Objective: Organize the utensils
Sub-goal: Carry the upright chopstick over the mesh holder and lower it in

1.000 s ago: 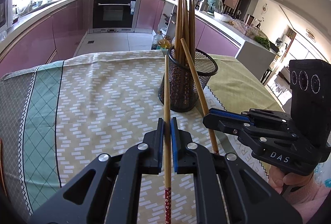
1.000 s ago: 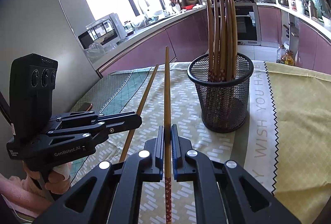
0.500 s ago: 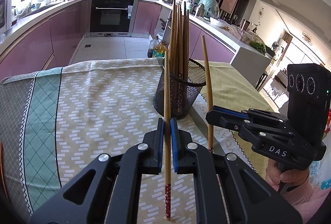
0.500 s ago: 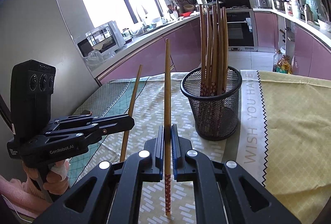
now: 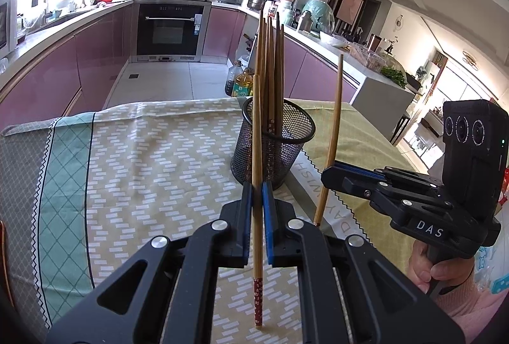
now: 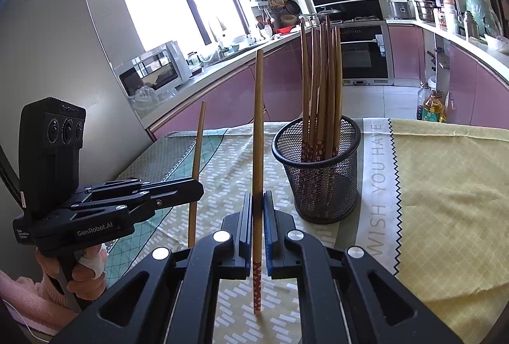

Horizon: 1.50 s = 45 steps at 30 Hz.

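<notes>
Nearest in each wrist view, the fingers are pinched tight on a chopstick. The left gripper (image 5: 257, 210) clamps its chopstick (image 5: 257, 153) low on the shaft, just above the red patterned end, which hangs close over the cloth (image 5: 143, 153). The right gripper (image 6: 257, 226) grips its own chopstick (image 6: 257, 153) the same way – patterned end down, plain end up. Both sticks stand close to upright, and each gripper shows in the other's view, side by side on the near side of the bench.

Just beyond them stands the mesh cup (image 6: 318, 185) on the cloth, already holding a bunch of chopsticks (image 6: 321, 89), patterned ends down and leaning toward its far wall.

The step in hand looks like dropping these two into the cup. To do it well, I would lift each stick until its lower end clears the rim, then bring it over the open near part of the mouth, away from the leaning bunch. One hand at a time is safer – two grippers over a narrow cup may collide. Lower the end well inside before letting go, so the stick does not tip out or knock the light cup over.
</notes>
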Tool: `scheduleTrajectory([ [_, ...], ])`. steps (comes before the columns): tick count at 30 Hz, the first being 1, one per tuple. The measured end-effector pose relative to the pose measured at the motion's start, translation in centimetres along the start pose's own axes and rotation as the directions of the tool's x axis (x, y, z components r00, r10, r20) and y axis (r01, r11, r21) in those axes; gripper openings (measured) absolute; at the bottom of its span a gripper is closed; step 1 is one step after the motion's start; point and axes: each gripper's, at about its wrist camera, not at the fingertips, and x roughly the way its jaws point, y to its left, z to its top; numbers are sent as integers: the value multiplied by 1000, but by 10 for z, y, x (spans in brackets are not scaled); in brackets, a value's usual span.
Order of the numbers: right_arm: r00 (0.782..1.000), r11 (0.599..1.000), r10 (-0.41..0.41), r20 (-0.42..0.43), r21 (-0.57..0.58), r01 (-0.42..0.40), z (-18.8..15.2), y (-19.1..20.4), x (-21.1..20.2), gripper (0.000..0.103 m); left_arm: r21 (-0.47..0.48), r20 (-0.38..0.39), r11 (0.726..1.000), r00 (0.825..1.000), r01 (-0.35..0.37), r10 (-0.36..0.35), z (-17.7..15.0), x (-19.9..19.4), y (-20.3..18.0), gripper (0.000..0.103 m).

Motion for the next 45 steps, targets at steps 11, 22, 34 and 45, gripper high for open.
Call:
scheduleTrajectory([
  [11,999,1000,-11,35,-3,12,7,-2,-10,6,12,25,1000,1000,2,-2,6,-3,-3,8],
  [22,992,999,-43,118,-20,46,32,-8,-30,6,19,75,1000,997,8,-10,27,-10,-3,8],
  [34,975,998,-48,216,-38,58,74,-14,-40,6,46,172,999,985,19,-27,71,-26,-14,8],
  [45,965,997,-58,255,-42,71,97,-16,-32,6,99,265,995,963,13,-39,101,-51,-36,8],
])
